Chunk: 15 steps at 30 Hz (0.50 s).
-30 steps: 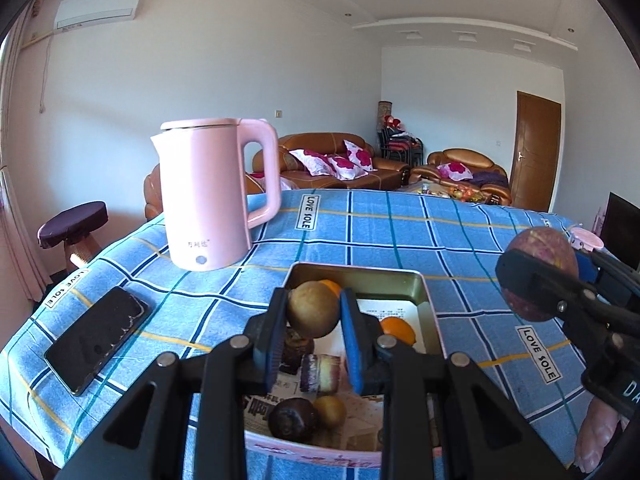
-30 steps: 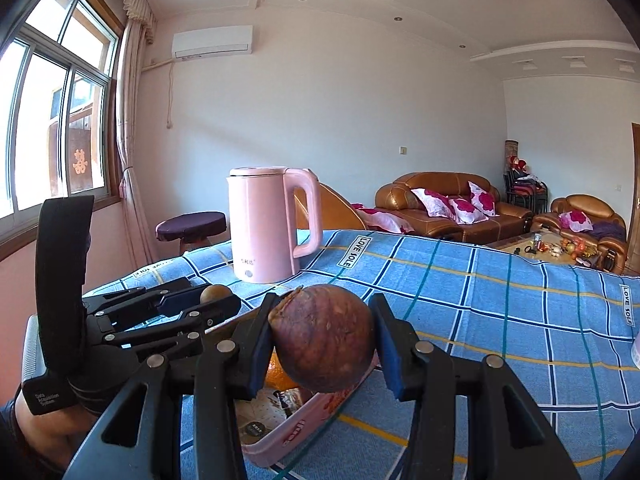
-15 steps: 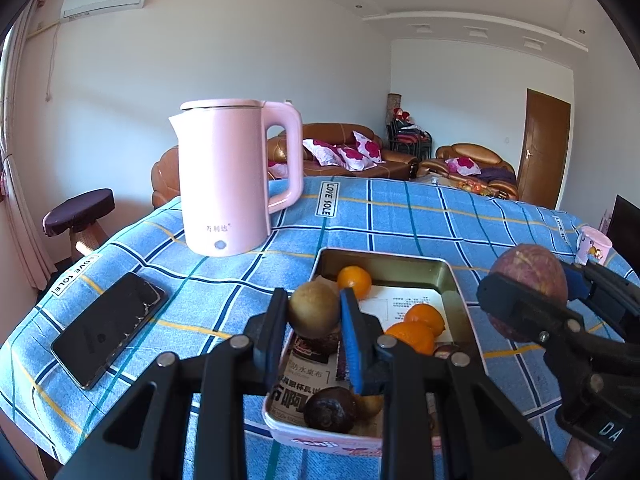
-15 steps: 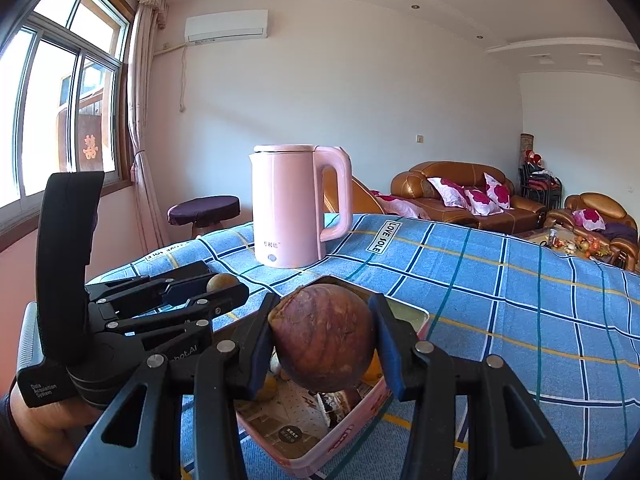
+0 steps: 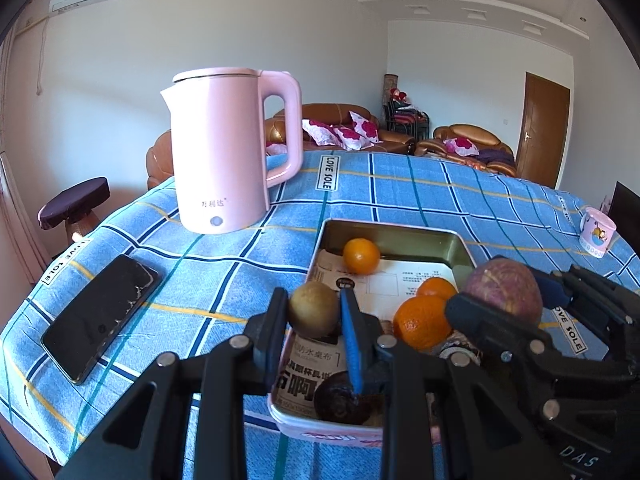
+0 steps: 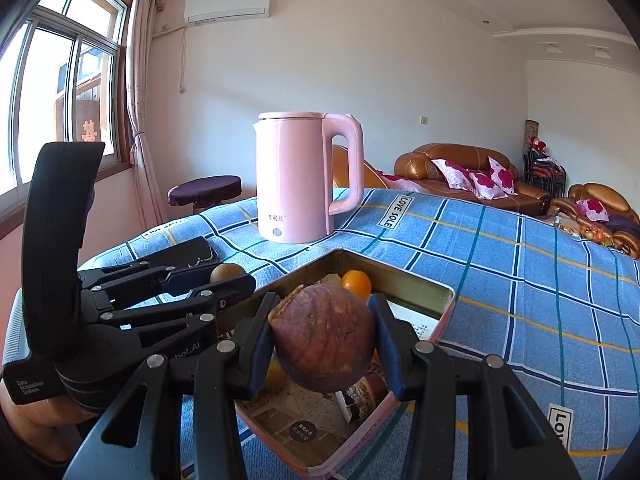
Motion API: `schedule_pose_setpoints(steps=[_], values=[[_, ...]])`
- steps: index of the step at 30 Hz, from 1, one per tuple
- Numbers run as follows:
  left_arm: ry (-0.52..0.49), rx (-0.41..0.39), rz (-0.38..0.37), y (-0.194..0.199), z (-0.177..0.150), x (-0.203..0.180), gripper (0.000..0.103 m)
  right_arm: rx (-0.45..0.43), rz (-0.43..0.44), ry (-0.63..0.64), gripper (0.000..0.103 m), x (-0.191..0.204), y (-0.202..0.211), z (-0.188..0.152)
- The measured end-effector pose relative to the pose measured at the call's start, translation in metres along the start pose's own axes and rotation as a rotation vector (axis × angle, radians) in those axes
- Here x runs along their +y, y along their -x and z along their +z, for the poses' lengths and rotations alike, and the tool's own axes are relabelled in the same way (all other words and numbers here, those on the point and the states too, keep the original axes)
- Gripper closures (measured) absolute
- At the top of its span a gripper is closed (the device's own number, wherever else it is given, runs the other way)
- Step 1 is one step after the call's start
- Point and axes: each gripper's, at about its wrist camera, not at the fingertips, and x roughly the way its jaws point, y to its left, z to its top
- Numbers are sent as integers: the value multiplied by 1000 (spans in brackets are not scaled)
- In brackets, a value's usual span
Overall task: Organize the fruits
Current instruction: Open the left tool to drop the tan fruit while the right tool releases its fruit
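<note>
Sunlight from a tall window fell across a living room with brown leather sofas, and in front of them stood a table under a blue checked tablecloth. On that cloth lay a rectangular metal tin with a pink rim, lined with printed paper and holding several small oranges and a dark, wrinkled fruit near its near edge.

Both grippers hung above the near end of the tin, each clamped on a fruit. The left gripper pinched a small round brown-green fruit between its blue-padded fingers, over the tin's near left corner. The right gripper squeezed a larger purple-brown, wrinkled round fruit, probably a passion fruit, over the near right part. Being held clear of the tin's walls, the fruits seemed lifted for sorting, though whether they were going in or coming out could not be told.

Each tool pointed forward and slightly down toward the far edge of the table, side by side and near each other.

A pink electric kettle stood beyond the tin's far left corner, a black smartphone lay by the left edge, and a small pink mug sat by the right edge.
</note>
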Motion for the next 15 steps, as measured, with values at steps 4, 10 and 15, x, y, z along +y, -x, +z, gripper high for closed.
schedule_pose_setpoints(steps=[4,10,15], values=[[-17,32,2,-8,-5,-4,75,46,17,-17,55,-4,-10,-3],[-15,36,13,-8,-6,-4,72,91,53,-27,55,-7,-15,-4],[5,16,35,-2,-5,0,42,81,39,-35,52,-8,-13,-4]])
